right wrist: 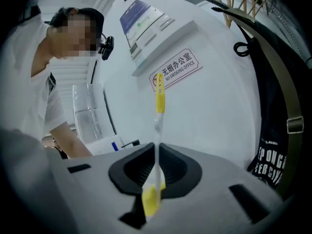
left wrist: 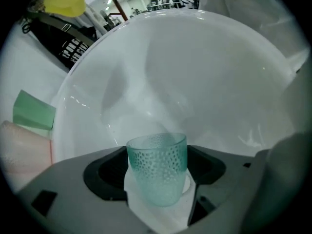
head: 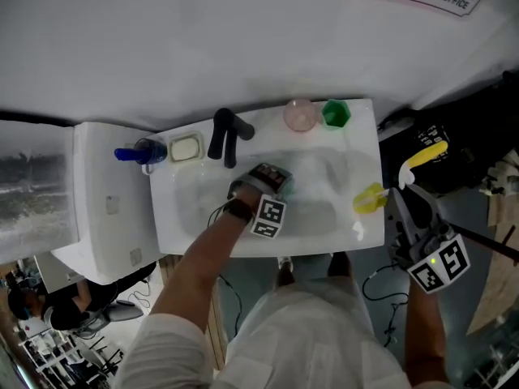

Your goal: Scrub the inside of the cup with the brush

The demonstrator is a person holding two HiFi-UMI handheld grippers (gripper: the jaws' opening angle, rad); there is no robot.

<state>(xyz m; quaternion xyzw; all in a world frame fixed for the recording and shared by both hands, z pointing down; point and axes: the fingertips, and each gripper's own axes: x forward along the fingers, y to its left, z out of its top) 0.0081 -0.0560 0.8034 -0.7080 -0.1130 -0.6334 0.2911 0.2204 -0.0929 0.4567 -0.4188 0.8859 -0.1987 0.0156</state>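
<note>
A sign [right wrist: 176, 68] on the white wall shows a red no-smoking symbol, the characters 无烟办公室 and below them NO SMOKING OFFICE. In the head view the top edge cuts this sign, but NO SMOKING OFFICE can still be read. A black bag [right wrist: 279, 152] has white letters, seen only in part: "PON G" and "EER C". The notice [right wrist: 144, 17] higher on the wall is too small to read. The cubes of the left gripper [head: 272, 181] and the right gripper [head: 403, 191] carry square black-and-white markers without letters.

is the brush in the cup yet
No, the brush stands clamped in the right gripper, while the cup held by the left gripper is empty.
</note>
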